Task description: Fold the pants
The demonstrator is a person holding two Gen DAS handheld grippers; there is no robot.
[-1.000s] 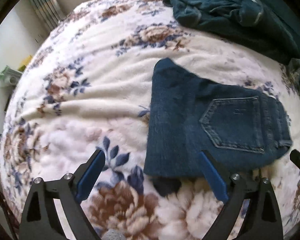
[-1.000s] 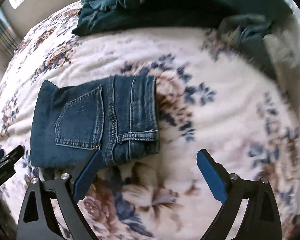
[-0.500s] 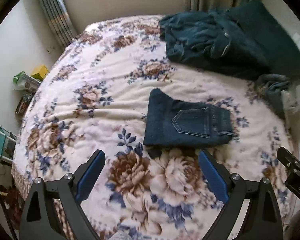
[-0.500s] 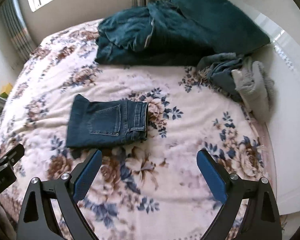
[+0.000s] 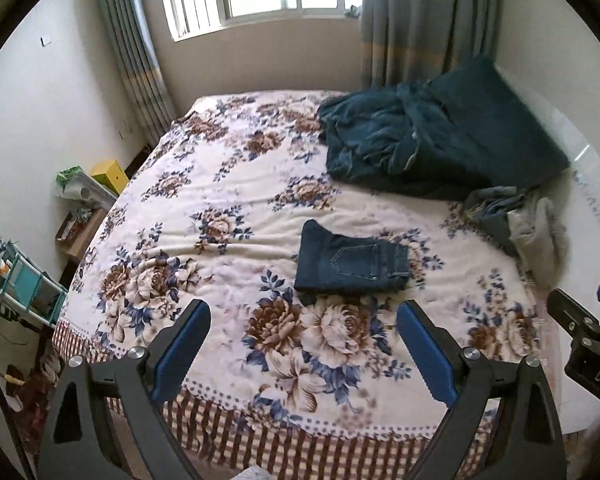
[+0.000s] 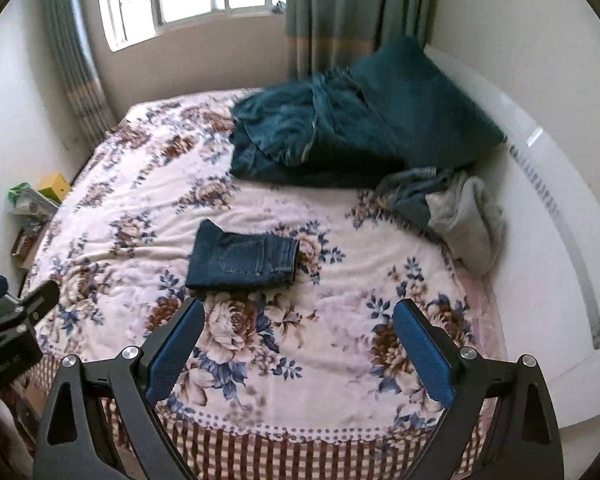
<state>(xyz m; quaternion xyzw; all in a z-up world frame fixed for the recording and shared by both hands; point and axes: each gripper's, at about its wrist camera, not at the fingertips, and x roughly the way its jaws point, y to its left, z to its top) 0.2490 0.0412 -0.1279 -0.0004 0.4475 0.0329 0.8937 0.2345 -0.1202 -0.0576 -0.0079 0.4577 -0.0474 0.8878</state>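
Blue jeans (image 5: 350, 262) folded into 1 small, flat pack, back pocket up. Lying near the middle of the flowered blanket (image 5: 204, 216), well apart from the dark green heap (image 5: 400, 148) at the far side of that blanket and the gray bundle (image 5: 536, 236) by its right edge.

Left gripper (image 5: 303, 344) spread wide, holding nothing. Right gripper (image 6: 298, 338) spread wide too, empty. Both hanging over the near edge of the blanket, not touching the jeans.

Probably soft but thick, a bit heavy, not slippery, not breakable. Best grabbed at the thick folded edge, 1 gripper at each end, so the pack stays shut.
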